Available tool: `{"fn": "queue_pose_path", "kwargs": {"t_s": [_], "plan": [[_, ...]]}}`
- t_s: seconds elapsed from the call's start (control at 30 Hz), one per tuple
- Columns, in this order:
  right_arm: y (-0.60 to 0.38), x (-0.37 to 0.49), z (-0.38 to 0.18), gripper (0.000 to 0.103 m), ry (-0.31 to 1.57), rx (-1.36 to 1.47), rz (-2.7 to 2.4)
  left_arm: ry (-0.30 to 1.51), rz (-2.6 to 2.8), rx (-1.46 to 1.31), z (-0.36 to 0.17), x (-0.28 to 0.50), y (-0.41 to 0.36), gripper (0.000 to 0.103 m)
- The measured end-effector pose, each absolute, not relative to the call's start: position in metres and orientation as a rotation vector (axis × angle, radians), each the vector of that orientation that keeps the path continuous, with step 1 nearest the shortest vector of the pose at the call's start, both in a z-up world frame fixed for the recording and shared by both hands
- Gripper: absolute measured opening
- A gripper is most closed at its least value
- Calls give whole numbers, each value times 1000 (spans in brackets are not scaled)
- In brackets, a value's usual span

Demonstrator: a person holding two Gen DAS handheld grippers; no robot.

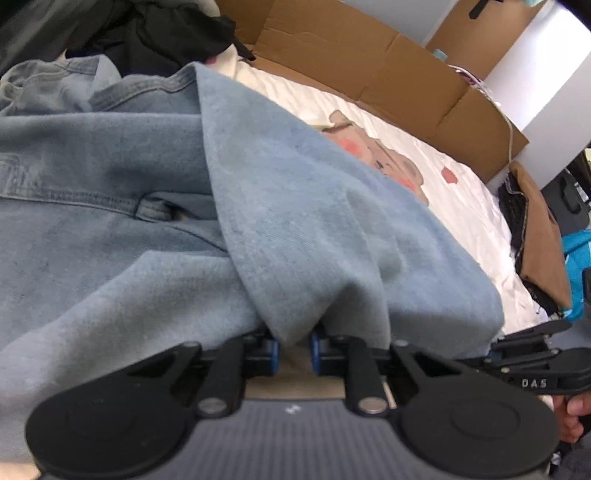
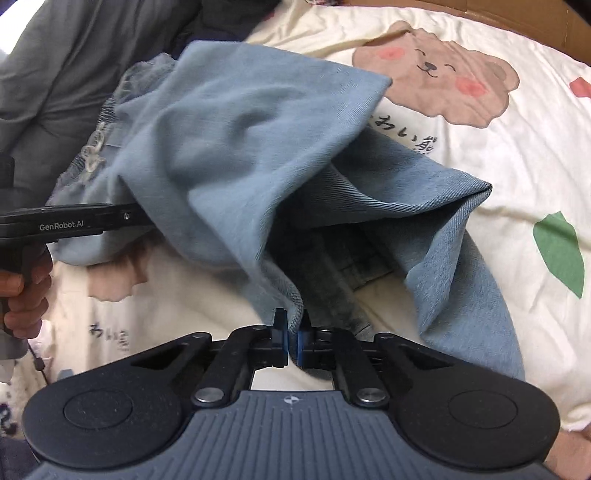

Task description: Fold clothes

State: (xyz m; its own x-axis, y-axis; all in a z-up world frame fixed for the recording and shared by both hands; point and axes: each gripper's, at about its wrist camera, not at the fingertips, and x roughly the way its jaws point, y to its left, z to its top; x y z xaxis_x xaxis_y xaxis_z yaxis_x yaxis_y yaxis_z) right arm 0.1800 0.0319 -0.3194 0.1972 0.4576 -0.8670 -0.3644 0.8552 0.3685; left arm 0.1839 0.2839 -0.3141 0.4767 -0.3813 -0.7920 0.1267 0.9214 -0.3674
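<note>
1. A bed (image 2: 480, 177) with a cream sheet printed with a cartoon bear (image 2: 436, 74) fills the scene; flattened cardboard (image 1: 369, 62) stands along the bed's far edge, beyond the bear.
2. The blue jeans (image 2: 240, 147) lie on the bed just beside the bear, one layer lifted and doubled back over the rest.
3. Left hand-held gripper (image 1: 295, 343) is clamped on a bunch of the denim, cloth filling the gap between its blue pads.
4. Right hand-held gripper (image 2: 291, 332) pinches a hemmed edge, jaws nearly closed on it.
5. My read: a fold is being carried across. To land it well, keep both held points level, hold the span taut, and lay edge over edge.
6. The cloth is soft, faded light blue, with stitched seams and a belt loop (image 1: 155, 212); slack wrinkles and an open pocket of fabric sag between the two grips, toward the bear.
7. A dark clothes heap (image 1: 147, 33) lies on the jeans' far side from the bear.
</note>
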Motion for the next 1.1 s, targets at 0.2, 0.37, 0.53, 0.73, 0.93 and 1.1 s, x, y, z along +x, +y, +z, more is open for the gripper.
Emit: {"fn": "queue_pose_path", "kwargs": {"t_s": [0.2, 0.37, 0.53, 0.73, 0.93, 1.1], "plan": [[14, 163, -283, 2, 1183, 138, 583, 1006, -342, -266, -282, 167, 285, 16], [-7, 153, -250, 2, 1126, 191, 566, 954, -381, -279, -241, 159, 277, 16], [-26, 150, -226, 2, 1073, 247, 544, 899, -429, -279, -203, 161, 260, 15], [-52, 154, -217, 2, 1045, 315, 506, 899, -477, -245, -184, 177, 238, 15], [-81, 169, -239, 2, 1076, 396, 436, 931, -537, -204, -190, 208, 205, 15], [-98, 185, -268, 2, 1131, 436, 370, 966, -587, -182, -206, 244, 174, 15]]}}
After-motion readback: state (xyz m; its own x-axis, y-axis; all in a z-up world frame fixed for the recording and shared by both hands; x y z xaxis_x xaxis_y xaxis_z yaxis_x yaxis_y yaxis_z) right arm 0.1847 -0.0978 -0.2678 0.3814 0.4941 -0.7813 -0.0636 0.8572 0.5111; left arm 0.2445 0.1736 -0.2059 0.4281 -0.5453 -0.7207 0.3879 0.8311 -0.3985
